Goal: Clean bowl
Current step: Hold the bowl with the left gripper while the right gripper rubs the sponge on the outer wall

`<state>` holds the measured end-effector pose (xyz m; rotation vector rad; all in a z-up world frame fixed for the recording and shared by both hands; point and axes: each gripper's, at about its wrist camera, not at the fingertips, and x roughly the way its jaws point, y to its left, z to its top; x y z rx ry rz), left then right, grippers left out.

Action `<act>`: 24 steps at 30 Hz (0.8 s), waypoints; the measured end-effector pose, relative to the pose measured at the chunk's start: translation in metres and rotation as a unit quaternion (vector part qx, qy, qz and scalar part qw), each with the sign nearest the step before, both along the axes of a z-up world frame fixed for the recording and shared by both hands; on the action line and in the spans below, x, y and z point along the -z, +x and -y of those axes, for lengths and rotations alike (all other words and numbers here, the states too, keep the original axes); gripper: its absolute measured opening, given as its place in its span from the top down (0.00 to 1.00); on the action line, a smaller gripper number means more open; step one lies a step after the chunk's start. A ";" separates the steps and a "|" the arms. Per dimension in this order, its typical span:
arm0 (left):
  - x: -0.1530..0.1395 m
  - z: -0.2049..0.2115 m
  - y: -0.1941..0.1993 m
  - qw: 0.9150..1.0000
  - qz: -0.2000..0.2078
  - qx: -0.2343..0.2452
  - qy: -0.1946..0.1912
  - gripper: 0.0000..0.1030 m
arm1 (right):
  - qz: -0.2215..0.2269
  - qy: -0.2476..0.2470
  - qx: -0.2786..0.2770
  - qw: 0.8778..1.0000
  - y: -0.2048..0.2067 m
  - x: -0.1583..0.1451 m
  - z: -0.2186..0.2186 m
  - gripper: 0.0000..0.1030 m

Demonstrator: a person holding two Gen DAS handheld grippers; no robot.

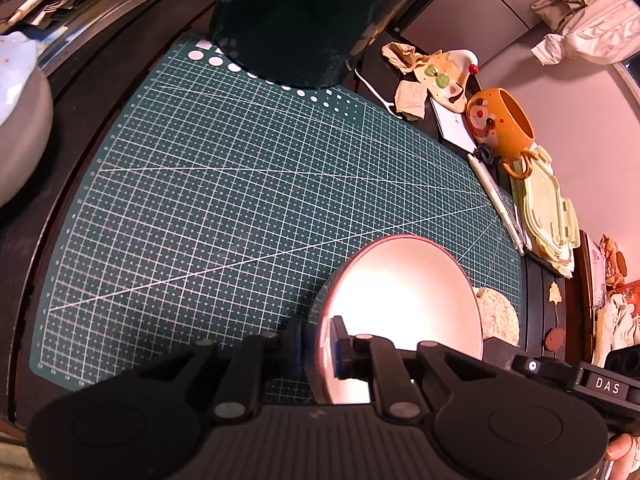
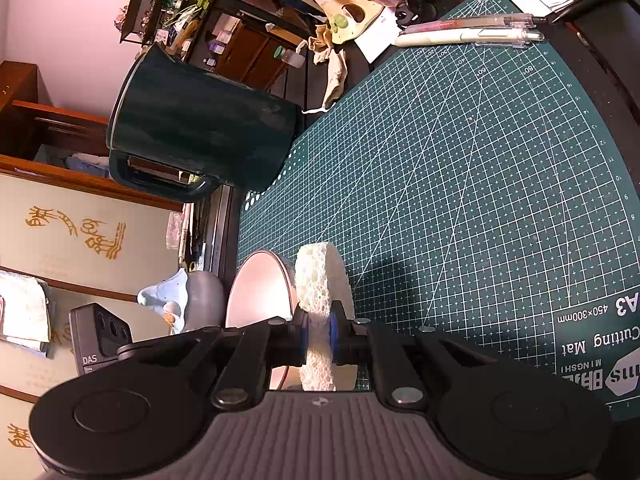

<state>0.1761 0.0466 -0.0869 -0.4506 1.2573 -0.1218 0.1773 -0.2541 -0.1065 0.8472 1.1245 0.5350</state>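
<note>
On the green cutting mat [image 1: 240, 200], near its edge farthest from the dark green pitcher [image 1: 288, 20], the bowl [image 1: 400, 300] stood tilted up on its side rather than flat, its pale pink inside facing the camera. The left tongs [image 1: 320, 346] pinched the bowl's thin rim, one pad inside and one outside, the jaws nearly together. Just beyond the bowl, on the side away from the pitcher, the right tongs [image 2: 318, 334] were pressed hard on a pale round sponge [image 2: 316, 280], squashing its middle; the sponge's edge lay just beside the bowl's outer wall, though contact could not be told. The bowl looked stiff, smooth and probably slippery, light enough for a rim grip yet breakable if dropped, so the rim seemed the right hold. The sponge looked soft and springy, best gripped across its thickness
</note>
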 end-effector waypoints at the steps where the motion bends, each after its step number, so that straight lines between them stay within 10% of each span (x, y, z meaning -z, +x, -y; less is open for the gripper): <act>1: -0.002 0.001 -0.002 1.000 0.001 0.001 0.004 0.85 | 0.001 0.000 -0.001 1.000 0.000 0.000 0.000 0.90; 9: -0.001 0.012 -0.018 0.999 -0.020 0.008 0.040 0.72 | 0.005 -0.003 -0.005 1.000 -0.001 -0.002 -0.002 0.90; 24: 0.010 0.007 -0.003 1.000 0.005 0.008 0.020 0.88 | 0.017 -0.007 -0.008 1.000 -0.004 -0.010 -0.002 0.91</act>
